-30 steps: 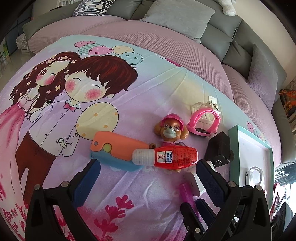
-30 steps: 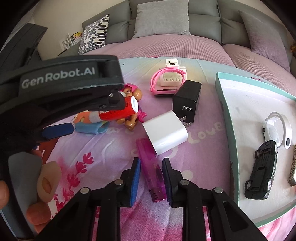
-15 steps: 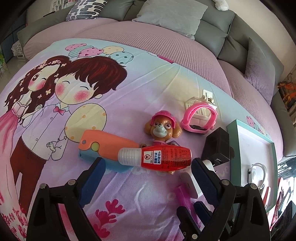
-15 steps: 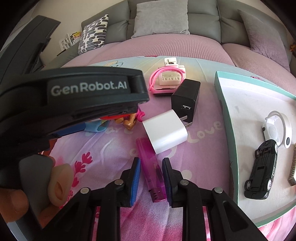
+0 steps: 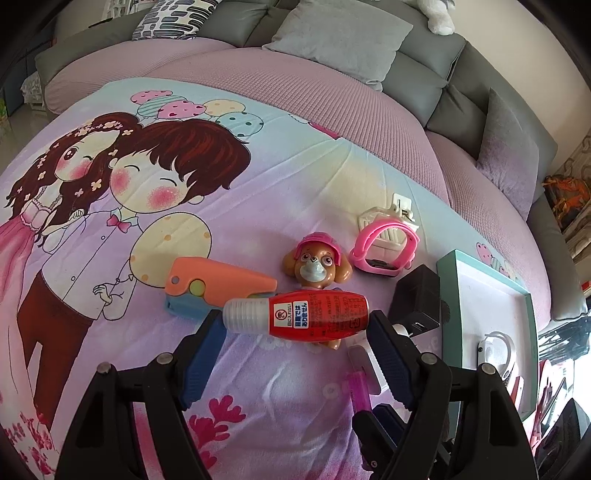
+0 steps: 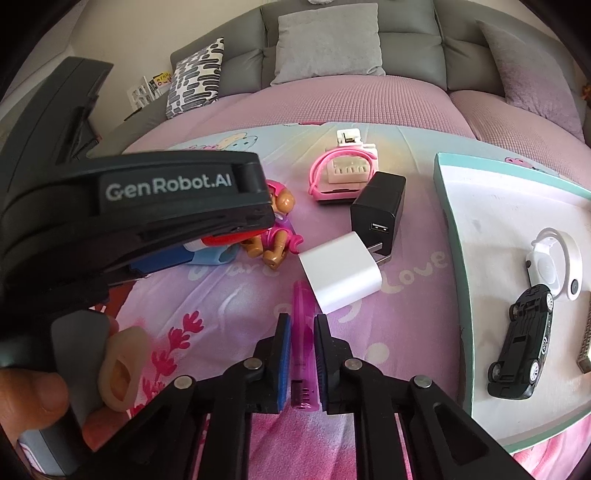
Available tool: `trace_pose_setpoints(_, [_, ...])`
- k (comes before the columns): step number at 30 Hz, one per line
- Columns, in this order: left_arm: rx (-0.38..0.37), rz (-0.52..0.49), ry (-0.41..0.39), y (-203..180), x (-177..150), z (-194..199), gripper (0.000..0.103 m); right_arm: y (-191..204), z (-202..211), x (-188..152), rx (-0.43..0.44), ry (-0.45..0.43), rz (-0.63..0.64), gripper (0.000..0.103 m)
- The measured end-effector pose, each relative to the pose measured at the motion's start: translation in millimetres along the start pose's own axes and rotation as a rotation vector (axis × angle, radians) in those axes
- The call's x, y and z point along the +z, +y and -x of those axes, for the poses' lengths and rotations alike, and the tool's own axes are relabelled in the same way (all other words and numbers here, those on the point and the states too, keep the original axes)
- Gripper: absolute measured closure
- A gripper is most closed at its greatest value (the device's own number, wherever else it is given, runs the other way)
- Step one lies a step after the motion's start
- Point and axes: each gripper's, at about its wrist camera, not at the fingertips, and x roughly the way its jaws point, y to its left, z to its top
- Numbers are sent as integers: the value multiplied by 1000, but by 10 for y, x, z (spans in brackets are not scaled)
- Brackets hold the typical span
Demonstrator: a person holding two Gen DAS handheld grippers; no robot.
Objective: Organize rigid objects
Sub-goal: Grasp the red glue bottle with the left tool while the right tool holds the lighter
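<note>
My left gripper [image 5: 295, 325] is shut on a red bottle with a clear cap [image 5: 306, 314], one pad at each end, just above the printed blanket. The bottle lies across a toy dog [image 5: 317, 262] and beside an orange and blue case [image 5: 210, 288]. My right gripper [image 6: 300, 325] is shut on a magenta lighter [image 6: 303, 332] that lies on the blanket. A white charger [image 6: 340, 273] and a black charger [image 6: 376, 206] lie just beyond it. A pink watch [image 6: 340, 173] lies further back.
A teal-rimmed white tray [image 6: 447, 206] at the right holds a black toy car [image 6: 521, 350] and a white round device [image 6: 554, 258]. The left gripper's body [image 6: 129, 206] fills the left of the right wrist view. Sofa cushions [image 5: 340, 33] stand behind.
My left gripper moved forward and closed on the red bottle's ends. My right gripper's jaws narrowed onto the magenta lighter.
</note>
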Motion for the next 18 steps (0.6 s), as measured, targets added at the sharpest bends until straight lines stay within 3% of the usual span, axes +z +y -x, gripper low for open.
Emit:
trace_pose_setpoints(8, [-15,12,-34,10,40,138,24,-83,216,51,54,-75,-45,90])
trace_pose_setpoints(18, [-39,11,-79,-20,62,333,24,-186,438,99,43,-175,-101,90])
